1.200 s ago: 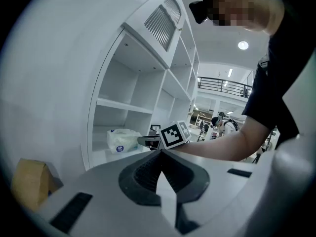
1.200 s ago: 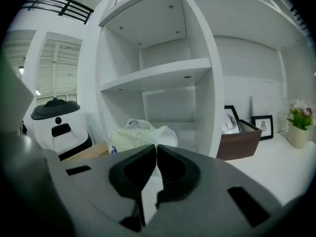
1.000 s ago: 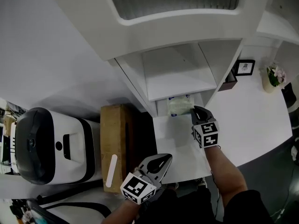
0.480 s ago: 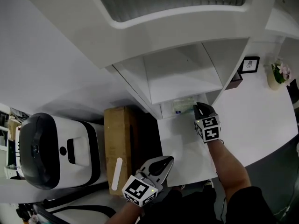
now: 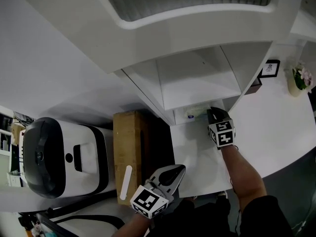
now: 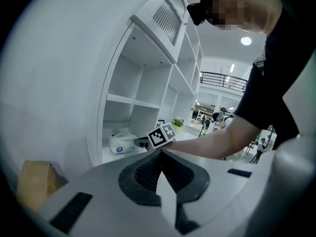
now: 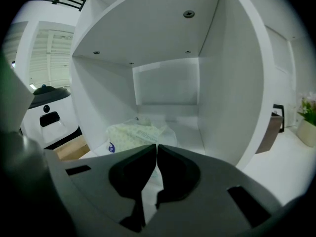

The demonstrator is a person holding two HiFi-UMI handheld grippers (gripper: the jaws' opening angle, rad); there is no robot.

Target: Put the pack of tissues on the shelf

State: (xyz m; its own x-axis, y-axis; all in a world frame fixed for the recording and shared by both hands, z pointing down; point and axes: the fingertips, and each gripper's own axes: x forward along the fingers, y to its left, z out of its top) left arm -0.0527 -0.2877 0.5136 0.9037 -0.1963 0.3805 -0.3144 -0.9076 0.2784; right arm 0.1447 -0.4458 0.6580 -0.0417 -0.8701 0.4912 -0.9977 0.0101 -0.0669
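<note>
The pack of tissues [image 5: 194,113], pale green and white in clear wrap, lies on the floor of the lowest compartment of the white shelf [image 5: 197,83], mostly under the board above it. In the right gripper view the pack [image 7: 137,134] sits just ahead of my right gripper [image 7: 157,148], whose jaws are shut on its near wrapper edge. From the head camera, the right gripper [image 5: 212,111] reaches the compartment's mouth. The left gripper view shows the pack [image 6: 121,142] on the shelf floor. My left gripper [image 5: 179,168] hangs low near my body, shut and empty.
A brown cardboard box [image 5: 129,152] stands left of the shelf, beside a white and black machine [image 5: 59,157]. On the white table [image 5: 276,127] to the right are a small picture frame [image 5: 269,68] and a flower pot [image 5: 298,80].
My right gripper has moved forward with the pack, which now lies deeper inside the lowest compartment. The left gripper has barely moved.
</note>
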